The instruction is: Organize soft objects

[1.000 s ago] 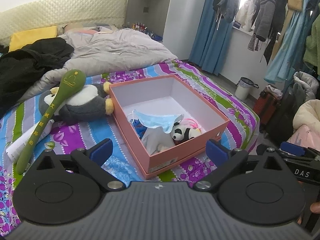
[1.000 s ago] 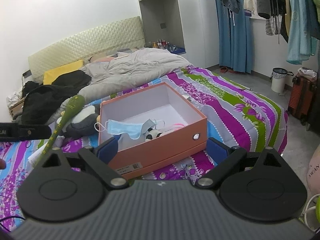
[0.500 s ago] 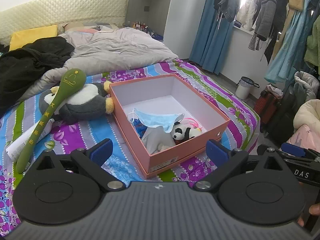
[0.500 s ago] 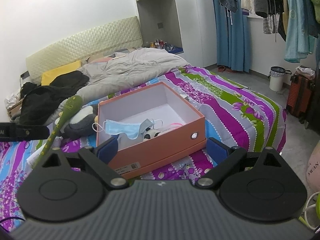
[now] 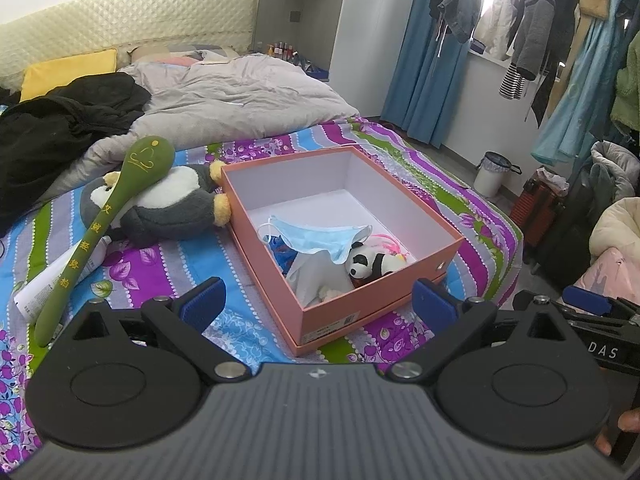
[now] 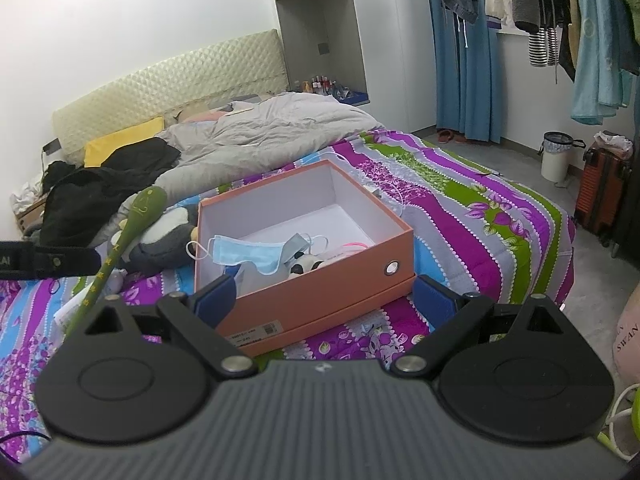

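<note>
- Left gripper (image 5: 319, 301): fingers spread wide, empty, touching nothing, held above the striped floral bedsheet (image 5: 168, 268).
- Right gripper (image 6: 325, 295): likewise wide apart, empty; "DAS" is legible on its body at 3 o'clock in the left view.
- Pink cardboard box (image 5: 360, 314), 12 o'clock of both grippers: white barcode label, text too small to read. Inside: blue face mask (image 5: 320, 236), panda plush (image 5: 370, 264).
- Penguin plush (image 5: 168, 208), 10 o'clock, touching the box.
- Green massage hammer (image 5: 100, 226) across the penguin: yellow Chinese characters.

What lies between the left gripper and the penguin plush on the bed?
Nothing stands in the direct line from the open left gripper to the penguin plush; only bare bedspread lies between. However, a green massage stick rests across the penguin's top, and a white tube lies beside it.
</note>
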Tool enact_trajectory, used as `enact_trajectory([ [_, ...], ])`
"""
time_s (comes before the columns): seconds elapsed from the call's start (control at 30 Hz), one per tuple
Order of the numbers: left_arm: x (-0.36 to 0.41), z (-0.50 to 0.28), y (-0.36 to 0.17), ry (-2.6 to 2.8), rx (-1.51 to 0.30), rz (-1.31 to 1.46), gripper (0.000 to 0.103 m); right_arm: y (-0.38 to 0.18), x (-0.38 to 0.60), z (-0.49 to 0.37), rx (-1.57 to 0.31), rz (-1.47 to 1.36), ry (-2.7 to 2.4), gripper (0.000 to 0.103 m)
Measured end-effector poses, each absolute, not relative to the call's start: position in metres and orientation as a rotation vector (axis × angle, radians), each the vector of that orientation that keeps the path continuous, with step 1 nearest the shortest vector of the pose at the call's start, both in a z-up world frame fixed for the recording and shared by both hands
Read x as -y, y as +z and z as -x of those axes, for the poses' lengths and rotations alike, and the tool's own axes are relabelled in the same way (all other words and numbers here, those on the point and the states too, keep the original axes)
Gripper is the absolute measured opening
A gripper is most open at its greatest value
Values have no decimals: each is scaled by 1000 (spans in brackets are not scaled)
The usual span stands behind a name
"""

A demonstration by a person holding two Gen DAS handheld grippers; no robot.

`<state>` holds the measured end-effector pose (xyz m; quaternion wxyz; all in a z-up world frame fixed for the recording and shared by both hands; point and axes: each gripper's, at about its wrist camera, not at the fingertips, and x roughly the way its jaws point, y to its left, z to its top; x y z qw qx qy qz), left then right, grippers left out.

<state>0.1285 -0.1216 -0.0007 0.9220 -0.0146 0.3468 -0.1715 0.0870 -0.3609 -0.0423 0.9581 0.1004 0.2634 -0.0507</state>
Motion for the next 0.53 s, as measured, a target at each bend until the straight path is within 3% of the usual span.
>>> enact_trajectory([
  [0.53, 120, -126, -1, -361, -700, 24, 101, -42, 362, -88, -530, -190, -103, 97],
])
